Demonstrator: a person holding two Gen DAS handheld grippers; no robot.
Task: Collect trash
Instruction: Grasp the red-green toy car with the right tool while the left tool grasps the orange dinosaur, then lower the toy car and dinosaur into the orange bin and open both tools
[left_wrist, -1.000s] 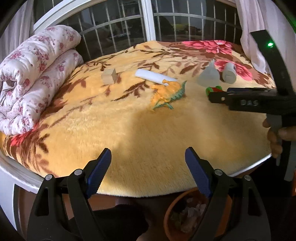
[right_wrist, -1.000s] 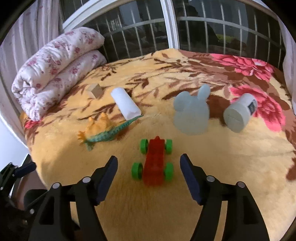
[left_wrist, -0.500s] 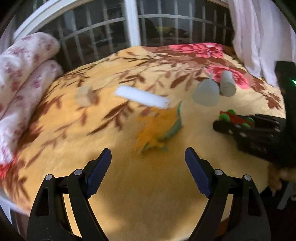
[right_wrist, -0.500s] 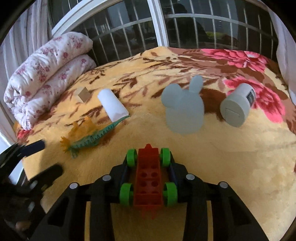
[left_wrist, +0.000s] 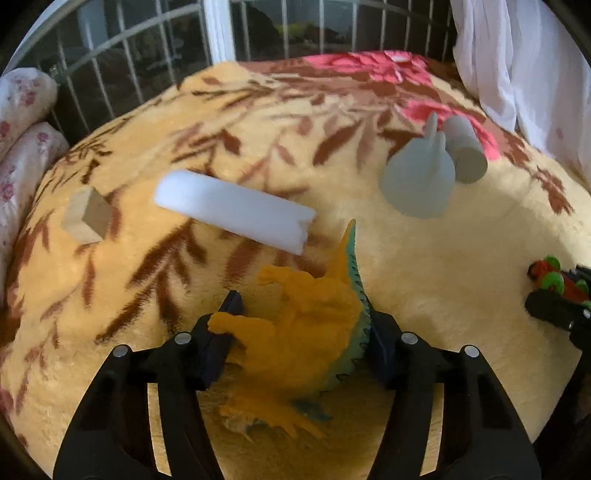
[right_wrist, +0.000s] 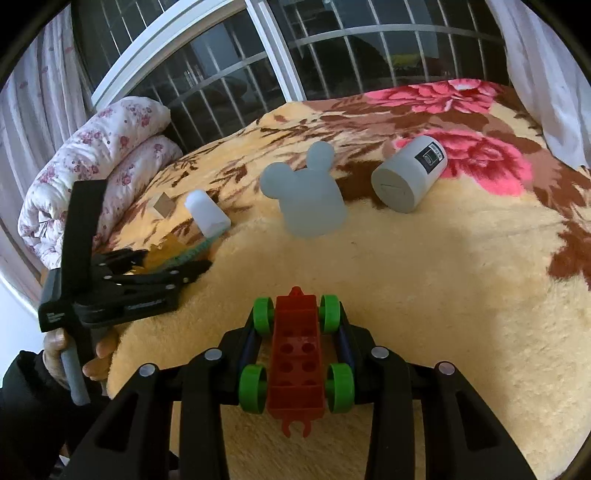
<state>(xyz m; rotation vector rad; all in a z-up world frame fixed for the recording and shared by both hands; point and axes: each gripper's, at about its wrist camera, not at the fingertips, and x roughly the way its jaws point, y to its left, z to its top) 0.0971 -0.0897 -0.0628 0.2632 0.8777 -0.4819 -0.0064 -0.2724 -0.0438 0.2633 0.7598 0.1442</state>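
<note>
We have a toy car (right_wrist: 298, 360) in our right claw (right_wrist: 297, 341). The two sides are squeezed tight on its green wheels, so the red brick body sits straight in the middle. It looks like hard, bumpy plastic with round studs on top, so it should not squash. It is at the near edge of the bed, down low in the right view.

Our left claw (left_wrist: 295, 332) is closing around a toy dinosaur (left_wrist: 306, 325). The dinosaur is between the two sides now, and the pads look like they already touch it. It is orange with a green spiky back and looks soft and rubbery. It lies on its side near the front of the bed, so we come at it from above.

Both toys rest on a fluffy yellow blanket (left_wrist: 443, 258) with brown leaves and pink flowers. Its thick fur keeps things from rolling.

Farther back lie a white foam tube (left_wrist: 232, 210) just behind the dinosaur, and a small wooden block (left_wrist: 86, 218) to the left. To the right stand a pale cup with two round ears (right_wrist: 306, 199) and, touching or just beside it, a gray can (right_wrist: 408, 177) lying on its side. A flowery quilt (right_wrist: 99, 162) is rolled up at the far left.
</note>
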